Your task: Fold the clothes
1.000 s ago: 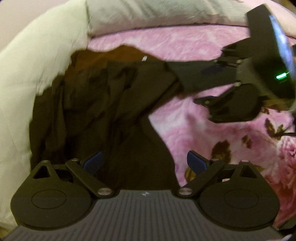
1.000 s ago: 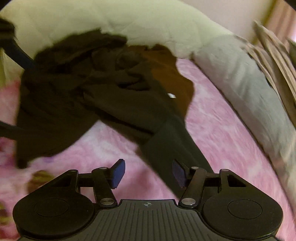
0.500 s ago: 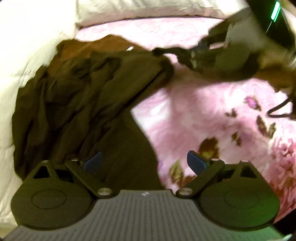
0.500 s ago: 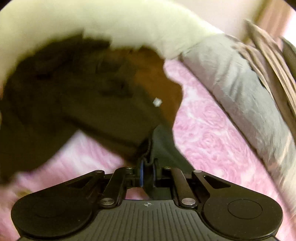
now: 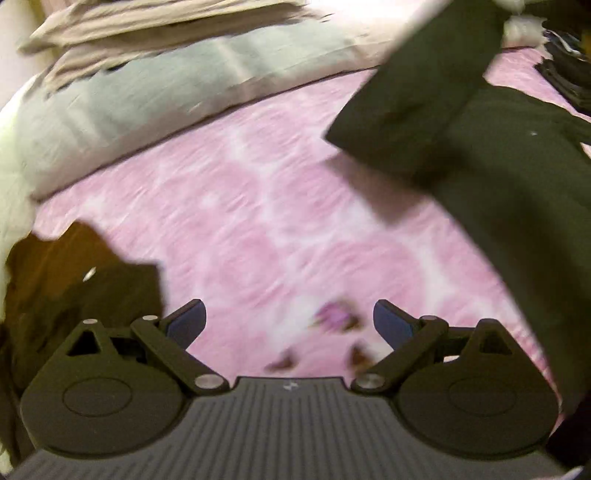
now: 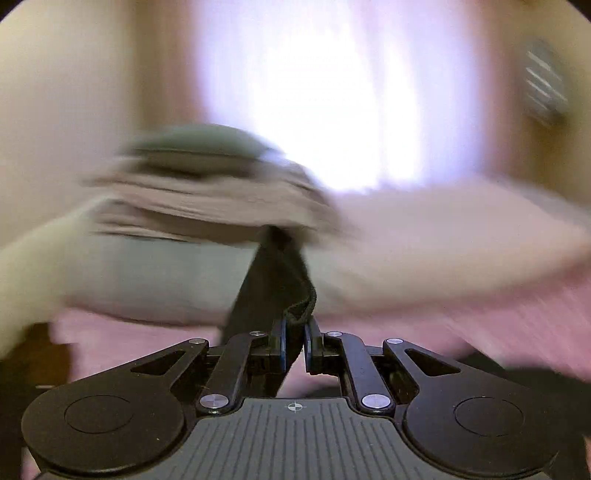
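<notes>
A dark garment hangs lifted at the right of the left wrist view, its end raised above the pink floral bedspread. My right gripper is shut on an edge of this dark garment, which stands up between the fingers. My left gripper is open and empty over the bedspread. A brown garment lies at the lower left beside it. Both views are blurred.
A grey pillow and folded beige bedding lie along the far side of the bed. In the right wrist view the pillow, stacked bedding and a bright window show.
My right gripper shut on the dark garment's end and lifted it up, swinging toward the window. My left gripper stayed open and turned away from the clothes pile toward the pillows.
</notes>
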The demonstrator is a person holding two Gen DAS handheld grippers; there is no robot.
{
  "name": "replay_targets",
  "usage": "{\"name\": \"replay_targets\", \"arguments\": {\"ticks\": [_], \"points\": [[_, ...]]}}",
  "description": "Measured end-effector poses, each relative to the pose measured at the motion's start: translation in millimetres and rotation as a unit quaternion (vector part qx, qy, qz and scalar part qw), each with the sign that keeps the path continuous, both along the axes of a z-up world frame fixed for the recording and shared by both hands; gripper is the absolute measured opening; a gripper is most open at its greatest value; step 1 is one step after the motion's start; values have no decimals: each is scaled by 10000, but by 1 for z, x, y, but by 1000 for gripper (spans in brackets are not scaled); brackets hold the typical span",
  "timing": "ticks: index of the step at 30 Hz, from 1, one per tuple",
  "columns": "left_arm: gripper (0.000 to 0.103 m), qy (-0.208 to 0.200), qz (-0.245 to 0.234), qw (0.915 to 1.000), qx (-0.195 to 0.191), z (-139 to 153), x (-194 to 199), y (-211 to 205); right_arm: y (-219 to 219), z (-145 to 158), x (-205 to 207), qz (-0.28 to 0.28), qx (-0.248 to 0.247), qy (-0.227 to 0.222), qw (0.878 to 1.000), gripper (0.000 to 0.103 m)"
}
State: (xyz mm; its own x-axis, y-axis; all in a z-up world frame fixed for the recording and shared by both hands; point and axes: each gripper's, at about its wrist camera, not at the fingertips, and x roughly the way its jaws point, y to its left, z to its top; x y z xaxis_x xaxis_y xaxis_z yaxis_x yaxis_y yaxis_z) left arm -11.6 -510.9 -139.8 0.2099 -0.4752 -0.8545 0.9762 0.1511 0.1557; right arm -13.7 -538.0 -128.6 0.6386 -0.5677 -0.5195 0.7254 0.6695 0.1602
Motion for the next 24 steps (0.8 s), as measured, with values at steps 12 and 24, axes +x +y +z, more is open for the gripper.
{"name": "replay_targets", "arguments": {"ticks": [12, 24], "points": [[96, 42, -1011, 9932, 572, -11, -209, -161, -137, -120, -124, -141, 1896, -384, 9810, 8], [95, -192, -1242, 9896, 694, -24, -258, -237, -171, -153, -199, -771, 2182, -241, 9726, 78]]}}
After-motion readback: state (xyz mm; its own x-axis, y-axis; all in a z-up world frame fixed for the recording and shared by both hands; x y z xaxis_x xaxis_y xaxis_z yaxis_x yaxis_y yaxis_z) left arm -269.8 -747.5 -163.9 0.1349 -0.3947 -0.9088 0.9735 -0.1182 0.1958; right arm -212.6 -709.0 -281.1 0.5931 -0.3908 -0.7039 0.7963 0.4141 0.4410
